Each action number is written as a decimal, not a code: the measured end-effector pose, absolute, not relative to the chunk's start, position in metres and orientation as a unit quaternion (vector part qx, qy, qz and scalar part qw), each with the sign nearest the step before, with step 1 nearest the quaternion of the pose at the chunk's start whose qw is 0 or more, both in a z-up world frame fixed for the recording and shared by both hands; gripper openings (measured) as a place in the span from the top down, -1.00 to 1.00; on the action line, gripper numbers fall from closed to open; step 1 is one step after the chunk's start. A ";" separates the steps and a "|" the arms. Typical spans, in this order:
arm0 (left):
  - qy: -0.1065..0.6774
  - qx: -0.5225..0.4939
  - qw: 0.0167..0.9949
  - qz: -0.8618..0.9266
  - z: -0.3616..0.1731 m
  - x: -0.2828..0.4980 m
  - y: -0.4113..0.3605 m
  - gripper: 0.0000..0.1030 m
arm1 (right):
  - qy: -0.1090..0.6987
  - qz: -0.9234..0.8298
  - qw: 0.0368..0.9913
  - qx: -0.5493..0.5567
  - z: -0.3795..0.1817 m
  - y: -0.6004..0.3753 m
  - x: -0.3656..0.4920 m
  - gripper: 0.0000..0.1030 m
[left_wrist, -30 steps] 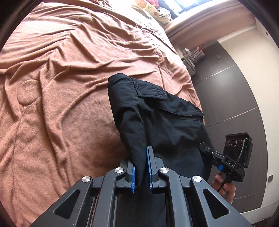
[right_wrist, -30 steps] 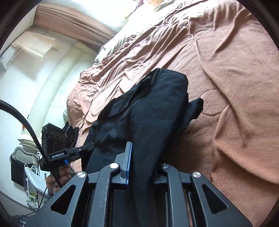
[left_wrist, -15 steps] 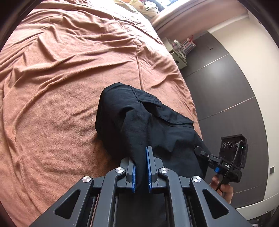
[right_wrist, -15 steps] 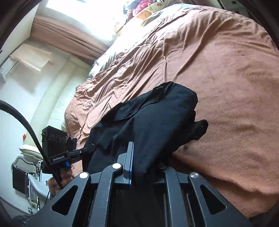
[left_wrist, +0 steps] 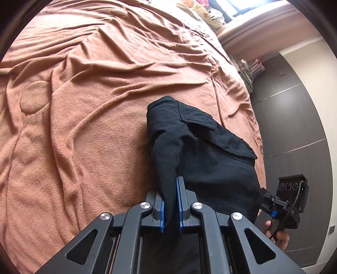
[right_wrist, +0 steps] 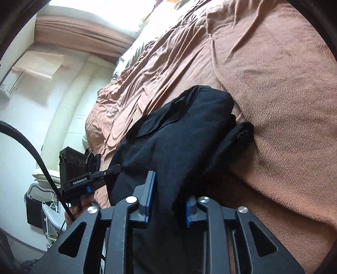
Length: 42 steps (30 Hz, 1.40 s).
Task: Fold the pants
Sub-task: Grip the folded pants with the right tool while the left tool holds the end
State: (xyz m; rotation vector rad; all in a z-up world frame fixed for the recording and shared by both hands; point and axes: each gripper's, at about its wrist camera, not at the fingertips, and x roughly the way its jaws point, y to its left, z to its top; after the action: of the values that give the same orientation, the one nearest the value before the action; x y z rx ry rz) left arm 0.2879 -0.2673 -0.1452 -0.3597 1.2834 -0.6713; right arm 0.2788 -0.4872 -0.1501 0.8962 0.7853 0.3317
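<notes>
The black pants [left_wrist: 210, 164] lie folded in a thick bundle on the brown blanket [left_wrist: 94, 105] near the bed's right edge. My left gripper [left_wrist: 169, 186] is shut on a ridge of pants fabric at the bundle's near left side. In the right wrist view the pants [right_wrist: 179, 137] spread ahead of my right gripper [right_wrist: 169, 189], whose jaws are opening. A fold of fabric still lies loosely between the blue pads [right_wrist: 150, 196]. Each view shows the other gripper at the bundle's far edge, with a hand on its grip.
Wrinkled blanket [right_wrist: 273, 84] covers the bed all around the pants. Pillows [left_wrist: 202, 10] lie at the head end. Dark floor [left_wrist: 294, 116] and a small rack [left_wrist: 250, 65] are beyond the bed's edge. A black cable [right_wrist: 31, 151] and a cream padded wall [right_wrist: 69, 105] are at left.
The right gripper's jaws have spread apart from the fold that they pinched. Both grippers have sunk toward the bed with the pants. The left gripper stays clamped on the fabric.
</notes>
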 end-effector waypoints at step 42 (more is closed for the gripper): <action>0.570 -0.156 0.717 -0.369 -0.113 0.273 -0.313 0.79 | 0.347 0.177 0.823 0.413 -0.132 -0.505 0.278 0.67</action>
State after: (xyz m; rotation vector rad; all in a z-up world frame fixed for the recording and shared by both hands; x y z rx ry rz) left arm 0.2734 -0.3132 -0.1125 -0.3454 1.2615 -0.8168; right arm 0.2776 -0.5050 -0.1321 0.8778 0.7386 0.3757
